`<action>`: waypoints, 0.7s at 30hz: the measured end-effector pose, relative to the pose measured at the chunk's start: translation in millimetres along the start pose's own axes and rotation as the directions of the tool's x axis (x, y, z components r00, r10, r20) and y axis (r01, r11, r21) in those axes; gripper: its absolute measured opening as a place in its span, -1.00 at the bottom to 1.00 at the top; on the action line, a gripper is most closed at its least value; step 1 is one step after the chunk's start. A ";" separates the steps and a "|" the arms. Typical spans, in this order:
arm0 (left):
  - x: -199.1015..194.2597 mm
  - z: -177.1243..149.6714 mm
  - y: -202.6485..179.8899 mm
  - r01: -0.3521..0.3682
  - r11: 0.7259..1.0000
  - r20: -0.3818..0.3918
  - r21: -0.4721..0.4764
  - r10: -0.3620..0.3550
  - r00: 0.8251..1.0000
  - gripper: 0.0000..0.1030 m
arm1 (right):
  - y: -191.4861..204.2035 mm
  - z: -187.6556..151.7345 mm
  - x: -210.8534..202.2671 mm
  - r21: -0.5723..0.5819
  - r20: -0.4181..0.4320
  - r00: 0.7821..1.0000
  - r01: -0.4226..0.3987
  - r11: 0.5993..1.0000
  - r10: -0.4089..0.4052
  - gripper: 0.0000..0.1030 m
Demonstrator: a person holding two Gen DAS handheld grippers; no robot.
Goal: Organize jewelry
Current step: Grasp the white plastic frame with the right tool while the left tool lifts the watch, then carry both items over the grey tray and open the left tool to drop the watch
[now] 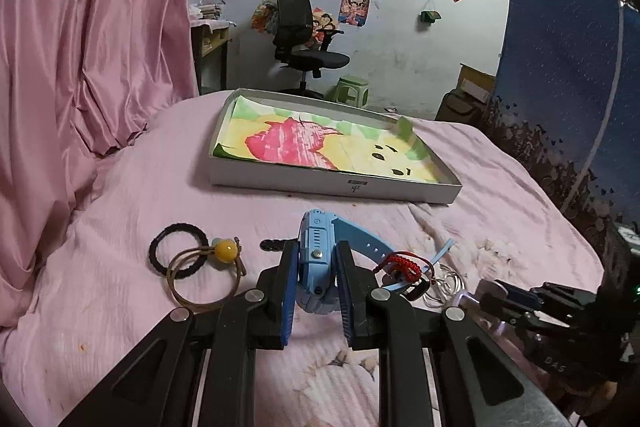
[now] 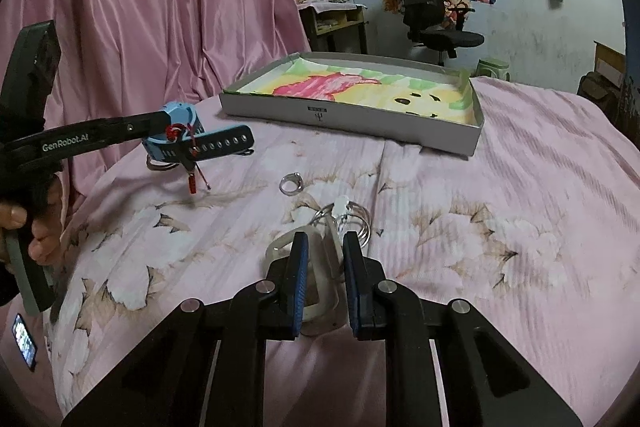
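Note:
My left gripper [image 1: 317, 257] is shut on a blue watch [image 1: 316, 239], held on edge just above the pink bedspread. A red braided bracelet [image 1: 404, 265] hangs snagged on its strap. In the right wrist view the same watch [image 2: 182, 115] is lifted in the left gripper [image 2: 168, 121], the red bracelet [image 2: 192, 163] dangling below it. My right gripper [image 2: 325, 259] is closed around a translucent bangle [image 2: 320, 279] low over the bed. A shallow white box [image 1: 336, 185] lined with a coloured drawing lies beyond; in the right wrist view that box [image 2: 360, 123] holds no jewelry.
A black ring [image 1: 178, 253] and a brown cord loop with a yellow bead [image 1: 226, 249] lie left of the watch. A silver ring [image 2: 291, 183] and thin wire hoops [image 2: 352, 217] lie on the bed. Pink curtain [image 1: 100, 47] hangs at the left; a phone [image 2: 24, 341] lies nearby.

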State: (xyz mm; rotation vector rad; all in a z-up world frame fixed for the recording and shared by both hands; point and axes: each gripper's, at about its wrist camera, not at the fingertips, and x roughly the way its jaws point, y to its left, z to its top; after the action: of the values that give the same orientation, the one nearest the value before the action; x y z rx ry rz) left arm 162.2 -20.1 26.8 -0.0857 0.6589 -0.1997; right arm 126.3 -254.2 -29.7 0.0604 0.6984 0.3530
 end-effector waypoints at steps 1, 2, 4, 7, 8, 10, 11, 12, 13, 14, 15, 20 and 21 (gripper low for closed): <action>-0.2 -0.8 -0.2 0.003 1.000 -0.005 -0.003 -0.003 1.000 -0.65 | -0.5 -0.2 -0.3 0.002 0.000 1.000 0.002 1.000 -0.002 -0.73; -0.5 -2.5 -0.9 0.005 1.000 -0.010 -0.004 -0.005 1.000 -0.65 | -0.4 -0.1 -1.0 0.002 0.003 1.000 0.001 1.000 -0.001 -0.77; -0.3 -5.6 -2.8 0.008 1.000 -0.021 0.002 -0.008 1.000 -0.65 | -0.1 0.6 -2.6 -0.001 0.010 1.000 0.002 1.000 -0.002 -0.88; -2.6 -9.6 -6.1 0.013 1.000 -0.023 0.020 -0.012 1.000 -0.65 | 1.3 1.2 -4.9 -0.014 0.021 1.000 -0.003 1.000 0.003 -0.90; -5.9 -9.9 -7.1 0.013 0.999 -0.008 0.029 -0.013 1.000 -0.65 | 1.9 1.1 -6.1 -0.018 0.027 1.000 -0.005 1.000 0.006 -0.90; -11.6 -9.6 -5.3 0.025 0.999 0.013 0.020 -0.025 1.000 -0.66 | 3.3 2.4 -8.4 -0.028 0.039 0.999 -0.009 1.000 0.010 -0.90; -13.0 -9.0 -3.2 0.048 0.999 0.014 0.004 -0.048 0.999 -0.66 | 3.7 3.6 -10.1 -0.031 0.045 0.999 -0.011 0.999 0.012 -0.90; -12.4 -8.0 0.7 0.076 0.997 0.002 -0.024 -0.076 0.997 -0.66 | 3.1 4.6 -10.9 -0.031 0.049 0.999 -0.012 0.999 0.013 -0.90; -11.1 -7.7 3.0 0.089 0.995 -0.011 -0.044 -0.090 0.996 -0.65 | 2.5 7.8 -12.1 -0.029 0.059 0.998 -0.014 0.999 0.016 -0.90; -7.4 -7.1 9.2 0.120 0.988 -0.037 -0.095 -0.124 0.992 -0.65 | 2.3 9.4 -12.9 -0.027 0.062 0.998 -0.016 1.000 0.018 -0.90; -4.3 -7.5 13.8 0.134 0.982 -0.054 -0.136 -0.142 0.988 -0.65 | 0.9 12.6 -13.8 -0.020 0.069 0.997 -0.021 1.000 0.023 -0.90; 9.9 -11.5 31.5 0.055 0.971 -0.122 -0.233 -0.085 0.989 -0.66 | 0.0 16.6 -15.7 -0.016 0.078 0.997 -0.022 1.000 0.023 -0.90; 11.3 -11.3 33.3 0.033 0.973 -0.125 -0.227 -0.063 0.990 -0.66 | 0.1 16.4 -15.2 -0.016 0.077 0.997 -0.023 1.000 0.024 -0.90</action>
State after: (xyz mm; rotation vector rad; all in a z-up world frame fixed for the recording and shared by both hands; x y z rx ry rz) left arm 169.2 9.8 6.4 -0.3085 0.8102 -0.1780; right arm 126.0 -258.2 -7.7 0.0679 0.6194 0.3763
